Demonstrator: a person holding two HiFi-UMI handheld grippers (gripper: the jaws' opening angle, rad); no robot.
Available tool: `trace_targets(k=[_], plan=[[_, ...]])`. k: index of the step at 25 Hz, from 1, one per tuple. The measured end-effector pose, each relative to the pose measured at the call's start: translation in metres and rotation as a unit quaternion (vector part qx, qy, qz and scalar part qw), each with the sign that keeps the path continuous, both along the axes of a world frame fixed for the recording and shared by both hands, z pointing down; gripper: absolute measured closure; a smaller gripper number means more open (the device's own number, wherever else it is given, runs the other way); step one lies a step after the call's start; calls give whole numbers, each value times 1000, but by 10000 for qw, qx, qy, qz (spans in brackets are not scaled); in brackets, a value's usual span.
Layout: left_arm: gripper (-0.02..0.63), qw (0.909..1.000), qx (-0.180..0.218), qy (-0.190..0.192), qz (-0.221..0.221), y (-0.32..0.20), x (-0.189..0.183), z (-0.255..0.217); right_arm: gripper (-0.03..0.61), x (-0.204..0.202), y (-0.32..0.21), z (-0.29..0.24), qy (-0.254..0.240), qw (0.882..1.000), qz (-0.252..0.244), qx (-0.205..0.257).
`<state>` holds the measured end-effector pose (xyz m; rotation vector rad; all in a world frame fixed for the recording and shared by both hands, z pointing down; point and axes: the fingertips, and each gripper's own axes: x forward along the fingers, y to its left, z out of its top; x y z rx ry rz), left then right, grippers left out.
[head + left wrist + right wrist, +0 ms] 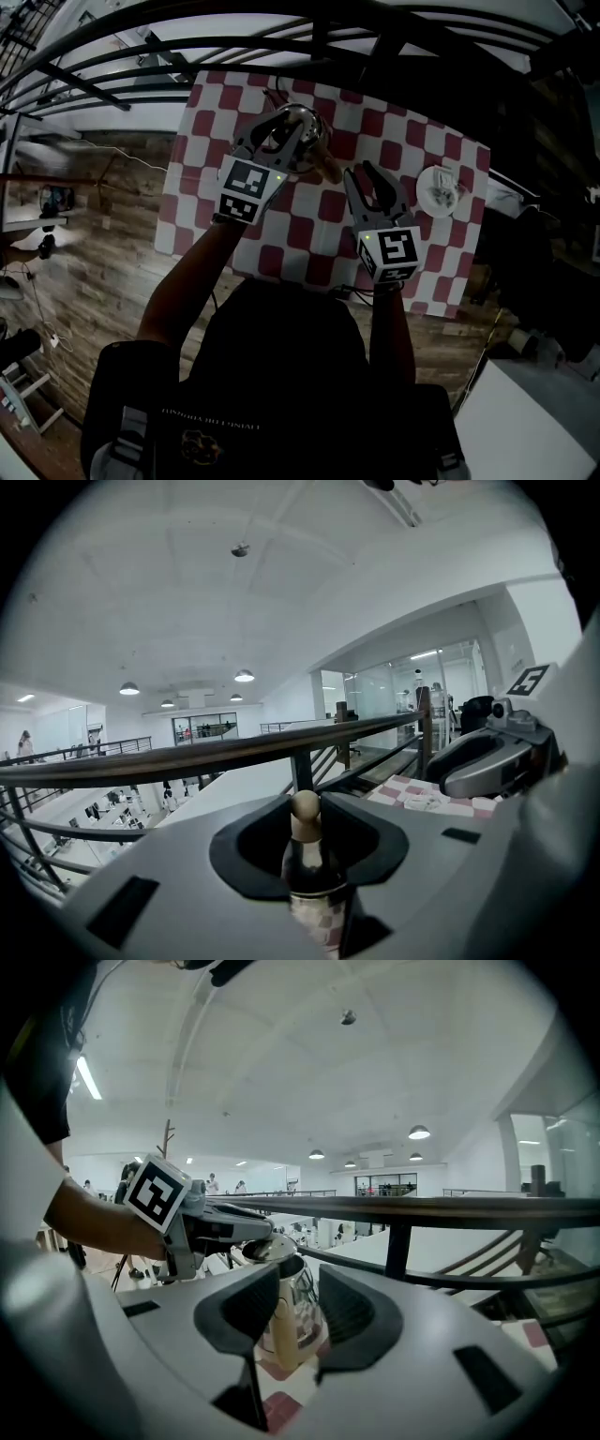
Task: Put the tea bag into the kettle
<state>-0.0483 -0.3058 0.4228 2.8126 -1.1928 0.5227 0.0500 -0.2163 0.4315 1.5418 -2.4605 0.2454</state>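
A shiny metal kettle (309, 141) with a tan handle (328, 169) stands near the far edge of the red-and-white checked cloth (309, 234). My left gripper (291, 131) is right over it, shut on the wooden knob (305, 808) of the kettle's lid (314, 869). In the right gripper view the lid (261, 1249) sits tilted at the kettle's (291, 1321) mouth, held by the left gripper (225, 1227). My right gripper (370, 178) hangs open just right of the kettle with nothing between its jaws. I cannot make out the tea bag for certain.
A small white dish (439, 187) with something pale on it lies on the cloth to the right. A dark metal railing (281, 37) runs behind the table. Wooden floor (103, 234) lies to the left.
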Motion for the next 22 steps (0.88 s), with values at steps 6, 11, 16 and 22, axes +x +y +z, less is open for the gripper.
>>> trace_targets(k=[6, 11, 16, 22], plan=[[511, 9999, -66, -39, 77, -8, 6, 14, 439, 4, 1, 6, -2, 9999, 142, -95], [511, 9998, -131, -74, 98, -11, 6, 23, 439, 5, 0, 10, 7, 9997, 175, -147], [511, 9998, -157, -87, 104, -12, 5, 26, 439, 2, -2, 10, -22, 9998, 172, -138], [511, 9997, -173, -91, 130, -12, 8, 29, 439, 2, -4, 12, -11, 9997, 167, -150]])
